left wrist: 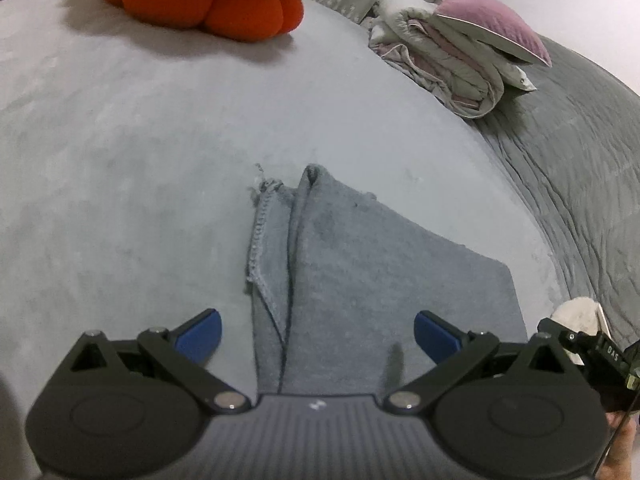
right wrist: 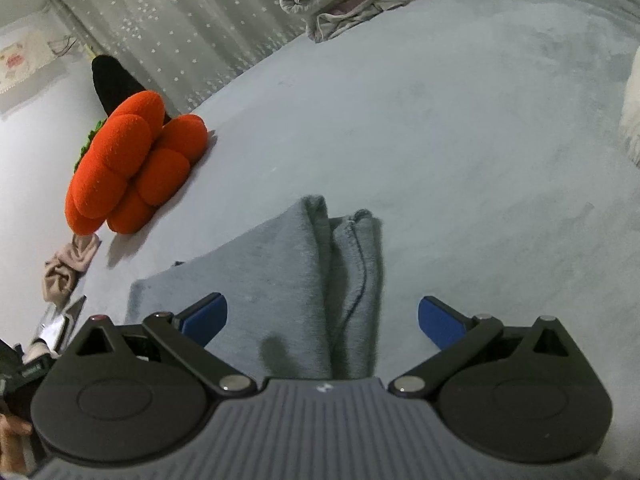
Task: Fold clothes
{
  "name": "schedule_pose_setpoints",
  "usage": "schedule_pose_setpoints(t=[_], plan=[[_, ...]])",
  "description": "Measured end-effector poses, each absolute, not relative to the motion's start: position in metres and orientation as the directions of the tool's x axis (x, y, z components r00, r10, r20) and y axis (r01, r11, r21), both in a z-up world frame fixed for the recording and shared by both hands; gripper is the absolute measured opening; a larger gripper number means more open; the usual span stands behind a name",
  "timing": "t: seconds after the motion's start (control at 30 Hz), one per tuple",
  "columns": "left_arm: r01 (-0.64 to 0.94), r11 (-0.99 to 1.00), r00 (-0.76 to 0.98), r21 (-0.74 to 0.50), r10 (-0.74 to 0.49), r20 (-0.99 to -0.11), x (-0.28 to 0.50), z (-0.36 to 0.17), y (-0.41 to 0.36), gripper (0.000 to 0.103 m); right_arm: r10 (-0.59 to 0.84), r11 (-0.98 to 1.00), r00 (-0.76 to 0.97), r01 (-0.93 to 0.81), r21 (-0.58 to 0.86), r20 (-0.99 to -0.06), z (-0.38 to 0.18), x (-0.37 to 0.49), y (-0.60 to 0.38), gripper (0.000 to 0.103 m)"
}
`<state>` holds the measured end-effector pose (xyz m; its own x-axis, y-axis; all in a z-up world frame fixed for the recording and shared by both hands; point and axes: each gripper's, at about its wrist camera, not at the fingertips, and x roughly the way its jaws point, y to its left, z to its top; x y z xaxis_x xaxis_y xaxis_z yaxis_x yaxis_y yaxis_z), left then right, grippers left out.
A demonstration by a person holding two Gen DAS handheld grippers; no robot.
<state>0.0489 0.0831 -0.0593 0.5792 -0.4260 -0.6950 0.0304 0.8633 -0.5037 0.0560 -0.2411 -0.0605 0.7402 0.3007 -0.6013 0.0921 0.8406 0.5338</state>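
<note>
Both pairs of tongs stand wide apart and hold nothing: the left tongs (left wrist: 316,332) hover over the near end of the grey garment (left wrist: 360,272), and the right tongs (right wrist: 322,320) hover over its other side, their blue pads straddling the cloth without touching it. The garment lies flat on the bed (left wrist: 140,160), already doubled over, with a stitched, frayed hem along one long edge and a raised fold ridge beside it. The next fold looks due. To do it well, each pair of tongs should probably drop onto a near corner, pinch all the layers together, lift evenly and carry the edge to the far end so the hems line up. Farther off sit an orange plush cushion (right wrist: 132,168) and a bundled quilt (left wrist: 452,60), well clear of the work.
</note>
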Motion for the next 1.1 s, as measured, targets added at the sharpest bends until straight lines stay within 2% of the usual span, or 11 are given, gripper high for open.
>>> schedule_pose_setpoints(t=[0.17, 0.37, 0.5, 0.57, 0.63, 0.7, 0.83, 0.93, 1.1], plan=[[0.002, 0.832, 0.575, -0.555, -0.455, -0.680, 0.051, -0.062, 0.087, 0.102, 0.322, 0.804, 0.762, 0.094, 0.588, -0.561, -0.053, 0.056, -0.242, 0.103], [-0.033, 0.701, 0.521, -0.713, -0.596, -0.610, 0.055, -0.072, 0.094, 0.102, 0.375, 0.708, 0.804, 0.073, 0.703, -0.462, -0.047, 0.056, -0.244, 0.102], [-0.035, 0.681, 0.510, -0.731, -0.617, -0.599, 0.057, -0.077, 0.090, 0.100, 0.442, 0.628, 0.804, 0.039, 0.777, -0.398, -0.045, 0.060, -0.241, 0.090], [-0.038, 0.687, 0.516, -0.726, -0.609, -0.603, 0.056, -0.077, 0.088, 0.094, 0.475, 0.596, 0.798, 0.018, 0.803, -0.370, -0.042, 0.064, -0.235, 0.079], [-0.044, 0.701, 0.522, -0.712, -0.592, -0.614, 0.055, -0.077, 0.085, 0.079, 0.498, 0.586, 0.787, 0.004, 0.810, -0.364, -0.041, 0.068, -0.227, 0.072], [-0.044, 0.726, 0.524, -0.686, -0.568, -0.634, 0.054, -0.076, 0.083, 0.069, 0.516, 0.584, 0.775, -0.006, 0.812, -0.365, -0.041, 0.071, -0.218, 0.066], [-0.017, 0.805, 0.534, -0.593, -0.494, -0.686, 0.050, -0.072, 0.077, 0.042, 0.552, 0.603, 0.734, -0.022, 0.798, -0.396, -0.042, 0.079, -0.199, 0.049], [0.000, 0.817, 0.534, -0.576, -0.487, -0.691, 0.049, -0.072, 0.075, 0.030, 0.568, 0.621, 0.707, -0.034, 0.783, -0.420, -0.043, 0.083, -0.189, 0.043], [0.010, 0.813, 0.547, -0.582, -0.491, -0.677, 0.047, -0.069, 0.077, 0.023, 0.570, 0.655, 0.666, -0.016, 0.755, -0.480, -0.050, 0.088, -0.178, 0.036]])
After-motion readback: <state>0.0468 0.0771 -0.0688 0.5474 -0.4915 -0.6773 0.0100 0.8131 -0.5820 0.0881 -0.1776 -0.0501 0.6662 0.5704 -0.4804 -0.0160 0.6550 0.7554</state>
